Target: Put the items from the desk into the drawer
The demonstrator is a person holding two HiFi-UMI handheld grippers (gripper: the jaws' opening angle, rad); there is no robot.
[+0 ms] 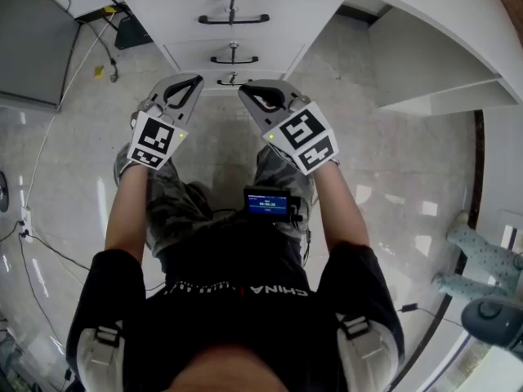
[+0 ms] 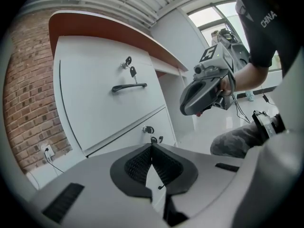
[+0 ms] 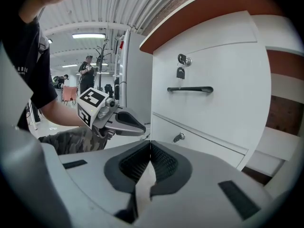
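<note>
A white drawer unit (image 1: 233,31) stands under the desk top, all its drawers closed. Each drawer front has a black handle (image 1: 233,20) and a lock with keys (image 2: 129,65). My left gripper (image 1: 189,82) and right gripper (image 1: 248,94) hang side by side just in front of the lowest drawer (image 1: 234,79), both shut with nothing between the jaws. In the left gripper view the tips (image 2: 152,146) meet below a drawer lock (image 2: 147,129). The right gripper (image 3: 150,144) points at the middle drawer's lock (image 3: 179,137). No desk items show.
The white desk top (image 1: 425,6) curves round to the right, with a shelf (image 1: 437,88) beneath it. Cables and a wall socket (image 1: 24,219) lie at the left. A device with a lit screen (image 1: 268,203) sits at the person's waist. Glossy floor (image 1: 392,170) spreads around.
</note>
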